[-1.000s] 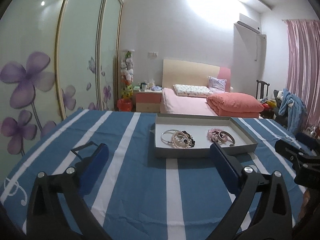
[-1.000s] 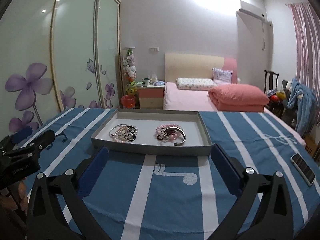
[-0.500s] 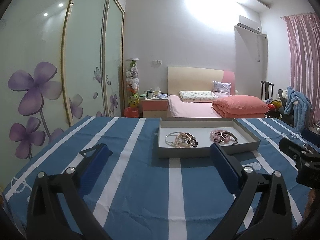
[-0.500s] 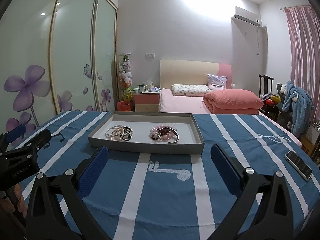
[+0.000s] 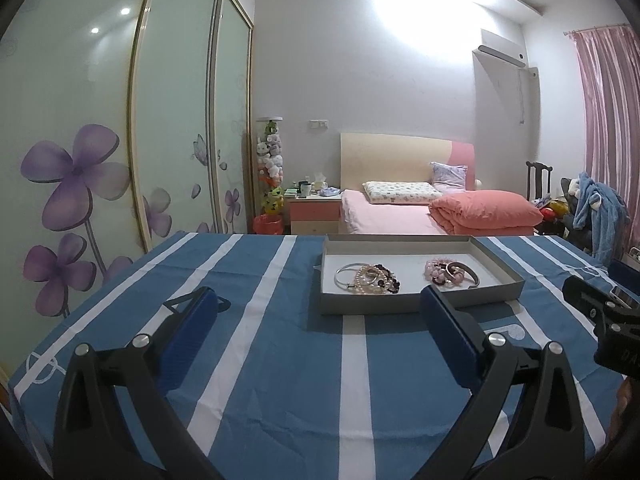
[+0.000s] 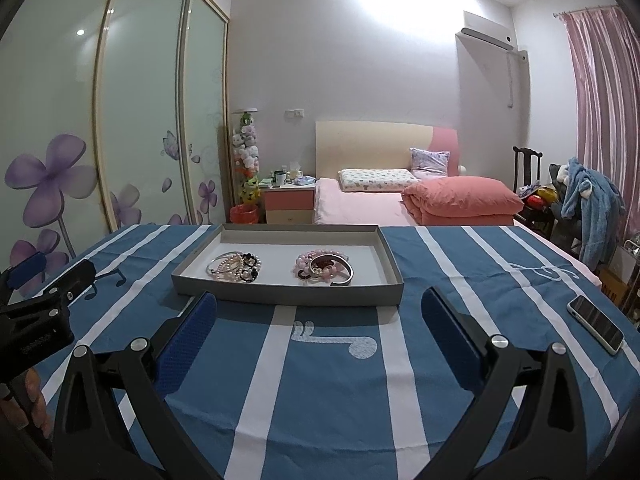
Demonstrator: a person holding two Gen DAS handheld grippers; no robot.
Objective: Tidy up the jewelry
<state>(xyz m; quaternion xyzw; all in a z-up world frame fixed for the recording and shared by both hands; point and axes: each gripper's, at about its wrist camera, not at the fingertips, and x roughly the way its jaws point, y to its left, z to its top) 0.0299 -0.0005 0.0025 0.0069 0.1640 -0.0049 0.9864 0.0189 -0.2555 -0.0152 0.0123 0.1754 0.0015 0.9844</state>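
Two heaps of jewelry lie in one shallow grey tray (image 6: 288, 294) on the striped blue surface (image 6: 460, 264), and the order here runs from surface down to single bangles. The tray is a long rectangle; seen from the right wrist its long axis runs left to right, nearly square to both grippers, with a long side wall facing them. The left heap (image 6: 236, 267), pale pearl strands, dark beads and a thin silver hoop, sits just beside the pink bead heap (image 6: 324, 267), which has a wide open silver cuff (image 6: 340, 276) on it with its gap toward the near wall.

The left gripper (image 5: 316, 316) and right gripper (image 6: 318, 316) both hang short of the tray, fingers spread wide and holding nothing.

Likely trouble, as I judge it: the strands in each heap overlap, so pinching one piece could drag its neighbours up and spill them over the low wall. Smooth round beads may slip from flat pads. The tray looks light; a finger nudging its near wall could slide it on the cloth. A phone (image 6: 596, 323) lies near the right edge, within reach of a careless sweep.
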